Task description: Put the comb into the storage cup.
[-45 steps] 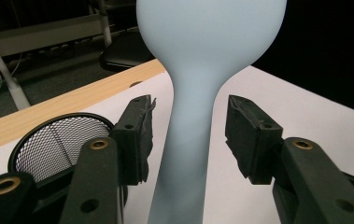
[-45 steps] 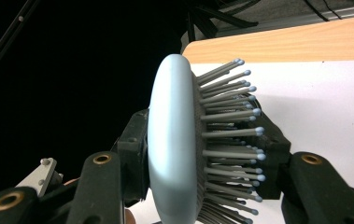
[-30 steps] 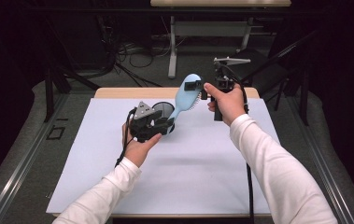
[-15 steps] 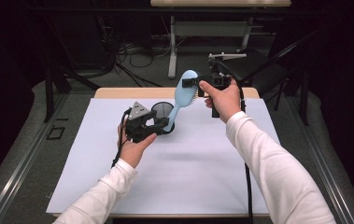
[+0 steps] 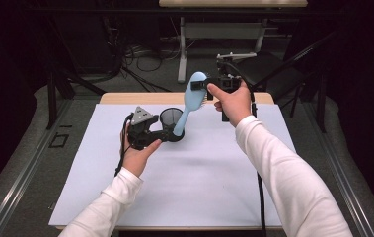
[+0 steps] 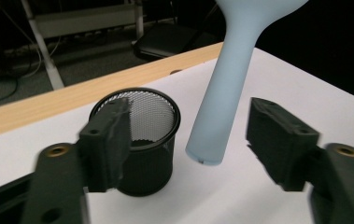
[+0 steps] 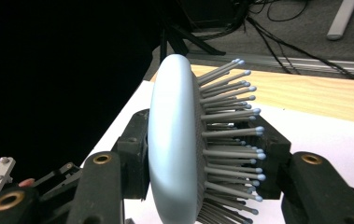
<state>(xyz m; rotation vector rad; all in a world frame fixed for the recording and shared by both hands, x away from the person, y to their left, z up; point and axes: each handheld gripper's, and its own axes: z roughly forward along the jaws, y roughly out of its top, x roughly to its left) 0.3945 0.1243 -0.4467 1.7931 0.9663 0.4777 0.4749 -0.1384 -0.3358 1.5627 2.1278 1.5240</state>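
A light blue hairbrush (image 5: 190, 101) hangs handle-down over the white sheet. My right gripper (image 5: 205, 86) is shut on its head, one jaw on the smooth back and one on the bristles (image 7: 226, 140). The handle's end (image 6: 221, 102) sits low, just right of a black mesh cup (image 6: 151, 126) and outside it. My left gripper (image 5: 172, 134) lies low on the sheet with its jaws on either side of the handle. They have just been opening and stand open, clear of the handle. One left jaw is in front of the cup (image 5: 170, 117).
The white sheet (image 5: 199, 182) covers most of a wooden table, whose bare strip (image 5: 125, 98) shows at the far edge. Beyond it are a desk frame (image 5: 224, 29), floor cables and dark stand legs at both sides.
The left gripper's jaws have spread wider around the brush handle. The right hand and brush have stayed almost in place.
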